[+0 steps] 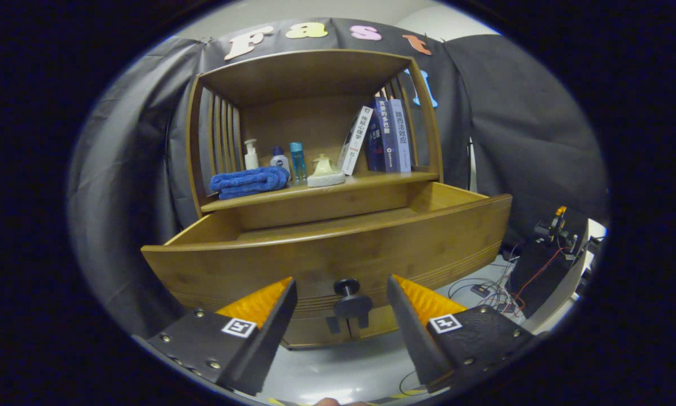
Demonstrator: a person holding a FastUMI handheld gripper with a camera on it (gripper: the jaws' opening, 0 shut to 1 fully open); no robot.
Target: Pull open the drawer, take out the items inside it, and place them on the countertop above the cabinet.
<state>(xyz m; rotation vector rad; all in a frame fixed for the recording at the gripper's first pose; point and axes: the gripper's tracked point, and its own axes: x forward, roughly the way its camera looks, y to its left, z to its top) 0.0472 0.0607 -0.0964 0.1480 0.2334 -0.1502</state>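
While the gripper (pixel 342 290) hovers with its fingers spread apart and holding nothing, the drawer (pixel 326 256) of the wooden cabinet (pixel 310 73) stands pulled out just ahead, its dark knob (pixel 347 294) between the fingertips but untouched. On the countertop (pixel 372 181) above lie a blue towel (pixel 249 182), bottles (pixel 275 158), and books (pixel 380 138); the drawer's inside is hidden.

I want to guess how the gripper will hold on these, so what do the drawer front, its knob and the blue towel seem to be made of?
Drawer front: wood, perhaps bamboo, with a satin finish; fine grain and grooved lines show.
Knob: dark and smooth, metal or plastic, unclear which.
Blue towel: soft, fluffy folded cloth, likely terry or microfibre.
The gripper has its jaws open on either side of the knob.
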